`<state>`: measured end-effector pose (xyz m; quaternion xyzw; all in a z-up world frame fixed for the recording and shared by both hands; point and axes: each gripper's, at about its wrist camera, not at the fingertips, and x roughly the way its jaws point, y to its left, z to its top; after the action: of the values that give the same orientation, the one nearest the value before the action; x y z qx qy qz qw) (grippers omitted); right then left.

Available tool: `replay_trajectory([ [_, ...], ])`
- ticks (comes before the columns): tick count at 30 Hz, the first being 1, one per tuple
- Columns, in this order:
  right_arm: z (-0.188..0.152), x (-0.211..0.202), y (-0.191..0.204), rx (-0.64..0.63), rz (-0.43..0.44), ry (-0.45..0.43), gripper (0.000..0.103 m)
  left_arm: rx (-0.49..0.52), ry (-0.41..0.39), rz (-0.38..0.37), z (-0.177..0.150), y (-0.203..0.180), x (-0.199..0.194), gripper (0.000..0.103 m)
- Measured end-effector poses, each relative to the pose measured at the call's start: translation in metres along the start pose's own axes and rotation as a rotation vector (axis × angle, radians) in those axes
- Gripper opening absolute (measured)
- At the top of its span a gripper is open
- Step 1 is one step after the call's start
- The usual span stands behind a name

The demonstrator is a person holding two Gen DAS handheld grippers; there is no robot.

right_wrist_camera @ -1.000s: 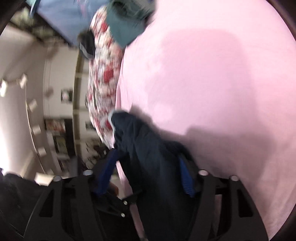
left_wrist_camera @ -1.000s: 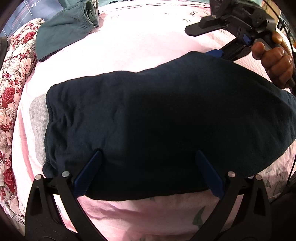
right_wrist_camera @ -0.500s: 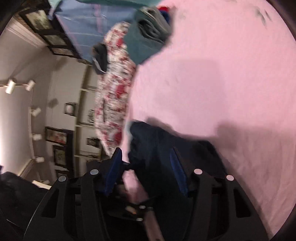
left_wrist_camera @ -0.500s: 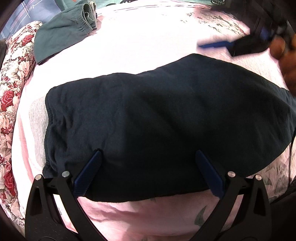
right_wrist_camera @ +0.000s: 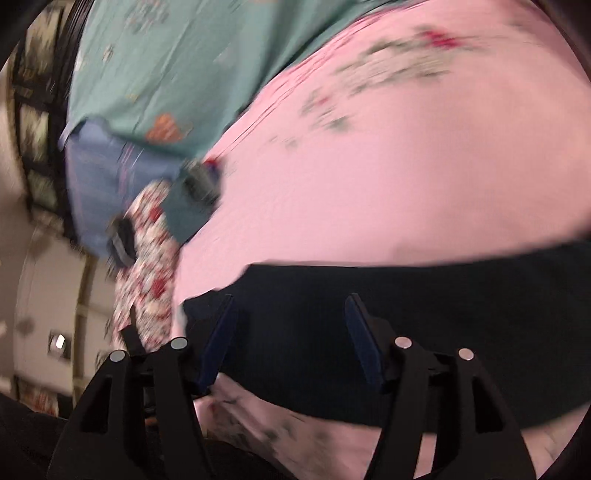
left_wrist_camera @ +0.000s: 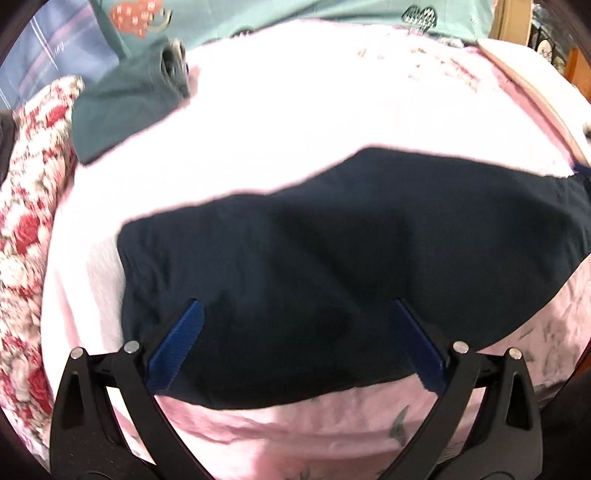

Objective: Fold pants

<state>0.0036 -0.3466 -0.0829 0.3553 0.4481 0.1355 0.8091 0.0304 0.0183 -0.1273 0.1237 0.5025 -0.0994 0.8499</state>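
Dark navy pants [left_wrist_camera: 314, 258] lie flat and folded on the pink bedsheet [left_wrist_camera: 314, 110]. My left gripper [left_wrist_camera: 295, 317] is open, its blue fingers spread over the near edge of the pants, holding nothing. My right gripper [right_wrist_camera: 290, 321] is open over the near part of the same pants [right_wrist_camera: 406, 332] in the blurred right wrist view, also holding nothing. A sliver of blue finger shows at the right edge of the pants in the left wrist view.
A folded teal garment [left_wrist_camera: 125, 103] lies at the far left of the bed and shows in the right wrist view [right_wrist_camera: 188, 210]. A red floral quilt [left_wrist_camera: 26, 206] runs along the left edge. A teal pillow [left_wrist_camera: 295, 14] lies at the back.
My right gripper let go of the pants' far edge, swung away and down, and now hovers open over the pants. My left gripper lifted and pulled back slightly, still open.
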Motion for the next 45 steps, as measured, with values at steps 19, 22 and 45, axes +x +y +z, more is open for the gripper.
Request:
replay_trajectory([
  [19, -0.086, -0.102, -0.153, 0.458, -0.125, -0.348, 0.062, 0.237, -0.088, -0.04, 0.059, -0.118, -0.038, 0.101],
  [22, -0.085, -0.105, -0.152, 0.456, -0.149, -0.375, 0.062, 0.243, -0.082, -0.025, 0.058, -0.121, -0.041, 0.101],
  [45, -0.051, -0.086, -0.139, 0.394, -0.364, -0.377, 0.012, 0.138, -0.064, 0.029, 0.048, -0.078, -0.044, 0.101],
])
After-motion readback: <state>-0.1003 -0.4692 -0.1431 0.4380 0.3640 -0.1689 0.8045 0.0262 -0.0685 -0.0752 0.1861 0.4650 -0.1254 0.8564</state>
